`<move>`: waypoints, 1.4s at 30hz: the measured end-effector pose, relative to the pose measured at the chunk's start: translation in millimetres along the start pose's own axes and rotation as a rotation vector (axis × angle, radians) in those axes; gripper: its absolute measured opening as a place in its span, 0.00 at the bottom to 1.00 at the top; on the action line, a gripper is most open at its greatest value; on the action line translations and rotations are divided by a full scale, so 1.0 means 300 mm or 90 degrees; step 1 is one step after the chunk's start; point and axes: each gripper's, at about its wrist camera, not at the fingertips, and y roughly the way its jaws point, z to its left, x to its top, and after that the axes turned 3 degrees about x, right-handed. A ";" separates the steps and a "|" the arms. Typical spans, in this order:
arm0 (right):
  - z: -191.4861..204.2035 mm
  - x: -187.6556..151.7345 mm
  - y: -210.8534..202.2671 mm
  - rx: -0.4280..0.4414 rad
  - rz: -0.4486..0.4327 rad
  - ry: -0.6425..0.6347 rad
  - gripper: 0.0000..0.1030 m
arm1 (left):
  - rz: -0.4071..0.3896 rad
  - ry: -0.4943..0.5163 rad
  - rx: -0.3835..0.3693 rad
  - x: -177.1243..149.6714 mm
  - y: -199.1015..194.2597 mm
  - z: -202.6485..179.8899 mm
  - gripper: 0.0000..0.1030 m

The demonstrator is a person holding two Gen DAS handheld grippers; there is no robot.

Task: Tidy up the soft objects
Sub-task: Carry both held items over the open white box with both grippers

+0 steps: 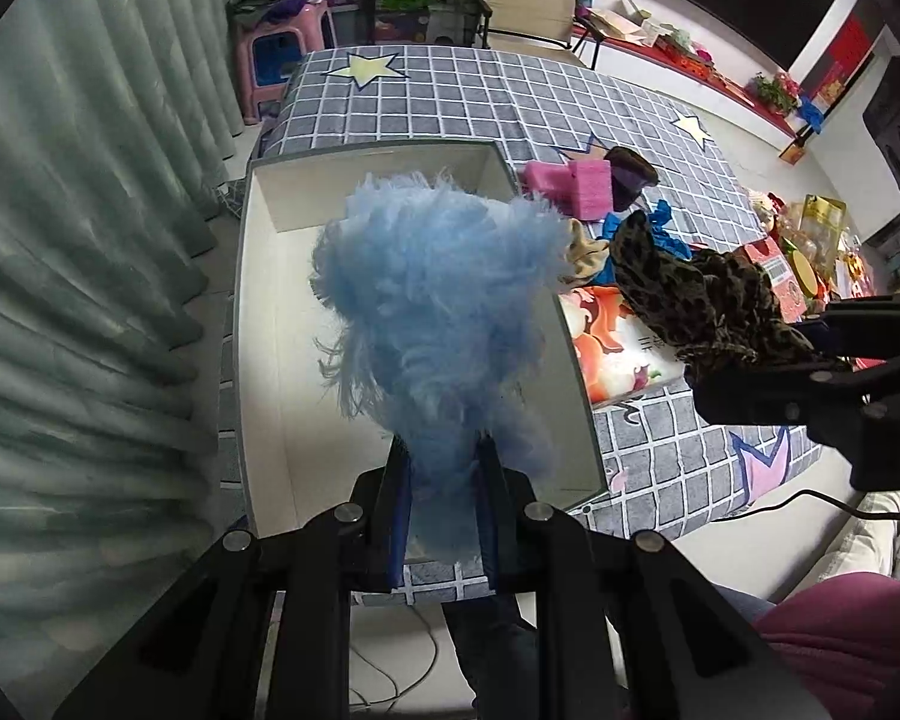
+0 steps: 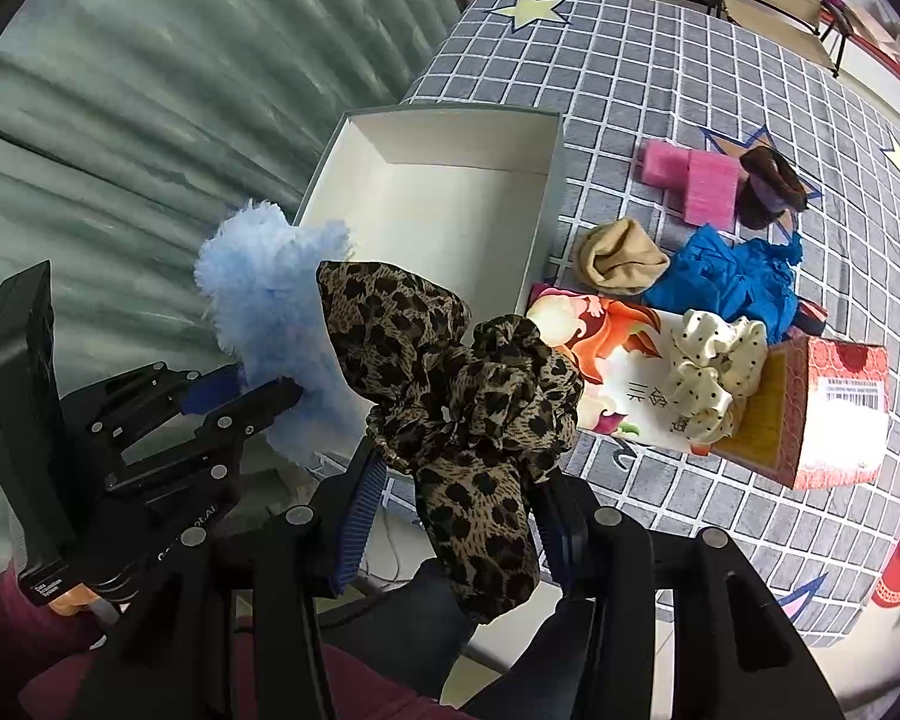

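Note:
My left gripper (image 1: 444,450) is shut on a fluffy light-blue scrunchie (image 1: 432,276), held above the open white box (image 1: 270,312). In the right wrist view that gripper (image 2: 258,390) and its blue scrunchie (image 2: 270,294) hang at the box's (image 2: 450,204) near left corner. My right gripper (image 2: 459,480) is shut on a leopard-print scrunchie (image 2: 468,396), lifted off the table just right of the box's near end. From the left wrist view the right gripper (image 1: 810,354) and the leopard scrunchie (image 1: 708,300) sit to the right of the box. The box interior looks bare.
On the grey checked tablecloth (image 2: 660,60) right of the box lie pink foam blocks (image 2: 690,177), a brown hair tie (image 2: 768,186), a beige sock (image 2: 621,255), blue cloth (image 2: 732,276) and a white dotted scrunchie (image 2: 714,372) on a picture box (image 2: 612,354). A red carton (image 2: 822,408) stands beside it.

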 end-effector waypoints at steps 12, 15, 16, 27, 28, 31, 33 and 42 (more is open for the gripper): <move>0.052 0.036 0.054 0.004 0.028 -0.034 0.48 | 0.011 -0.038 0.014 -0.026 0.014 0.059 0.20; 0.066 0.043 0.078 0.008 0.039 -0.039 0.48 | 0.017 -0.046 0.018 -0.035 0.024 0.074 0.20; 0.070 0.045 0.084 0.009 0.042 -0.041 0.48 | 0.021 -0.049 0.020 -0.037 0.027 0.078 0.20; 0.130 0.059 0.152 0.007 0.073 -0.076 0.48 | 0.038 -0.066 0.030 -0.064 0.053 0.101 0.20; 0.135 0.060 0.157 0.007 0.075 -0.078 0.48 | 0.040 -0.067 0.031 -0.066 0.055 0.104 0.20; 0.151 0.064 0.171 0.006 0.079 -0.084 0.48 | 0.045 -0.071 0.034 -0.071 0.064 0.108 0.20; 0.155 0.065 0.177 0.004 0.082 -0.086 0.48 | 0.047 -0.071 0.035 -0.074 0.067 0.109 0.20; 0.152 0.071 0.202 0.005 0.091 -0.088 0.48 | 0.055 -0.068 0.034 -0.076 0.081 0.110 0.20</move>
